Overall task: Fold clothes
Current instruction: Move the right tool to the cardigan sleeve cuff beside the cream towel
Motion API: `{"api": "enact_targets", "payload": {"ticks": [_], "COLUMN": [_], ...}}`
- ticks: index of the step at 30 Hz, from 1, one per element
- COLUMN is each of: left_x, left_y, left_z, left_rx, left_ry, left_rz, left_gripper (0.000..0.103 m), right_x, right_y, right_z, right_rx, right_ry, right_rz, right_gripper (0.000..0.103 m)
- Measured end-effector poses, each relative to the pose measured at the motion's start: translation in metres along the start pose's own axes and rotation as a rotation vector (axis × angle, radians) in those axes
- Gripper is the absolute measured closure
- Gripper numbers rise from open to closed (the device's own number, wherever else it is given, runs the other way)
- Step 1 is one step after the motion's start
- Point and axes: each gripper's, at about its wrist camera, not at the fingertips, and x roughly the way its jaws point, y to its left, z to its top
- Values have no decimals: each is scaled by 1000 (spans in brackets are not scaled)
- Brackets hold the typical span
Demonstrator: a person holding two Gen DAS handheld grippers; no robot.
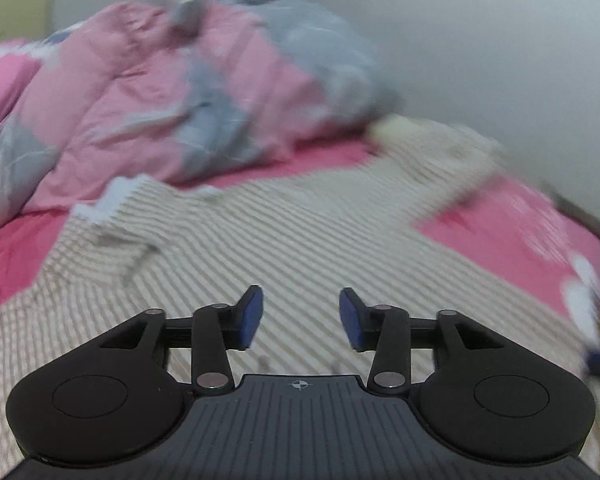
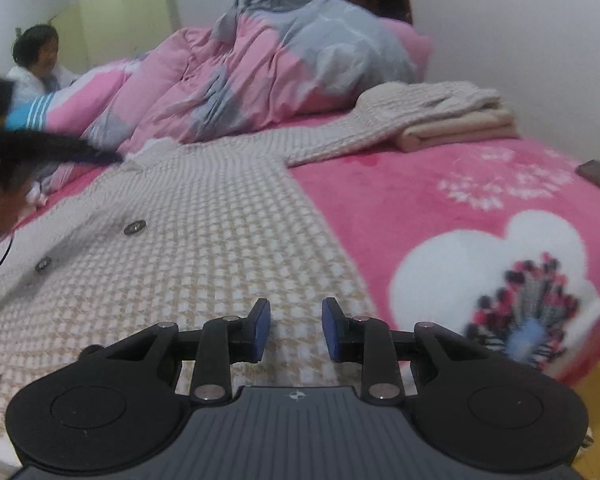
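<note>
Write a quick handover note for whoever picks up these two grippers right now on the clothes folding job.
Left gripper: open, nothing between its fingers, over the cream knit cardigan.
Right gripper: open, empty, over the cardigan's hem near its edge on the pink blanket.
Cardigan lies spread flat, button side up, one sleeve stretched toward the folded stack by the wall.
Done: the stack at the back looks folded.
Left: the cardigan, no fold visible in it yet.
</note>
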Motion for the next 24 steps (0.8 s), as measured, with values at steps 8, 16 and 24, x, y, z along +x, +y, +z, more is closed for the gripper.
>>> {"api": "enact_targets", "payload": {"ticks": [8,16,24], "left_x": [-30,-41,-66], "left_y": [-86,-104,-124], "left_z": [-67,-98,-117], "left_rx": [220,141,125], "left_ry": [107,119,145], "left_rz": [-93,-55,-55], "left_gripper": [40,34,17], "right_x": [2,-37,-48], "right_y": [36,-17,-11], "right_z": [-12,-35,-10], "right_rx": [-198,-97,-30], "right_ry": [61,131,23], "right_rz": [50,-118,-44], "right_gripper": [71,67,59]}}
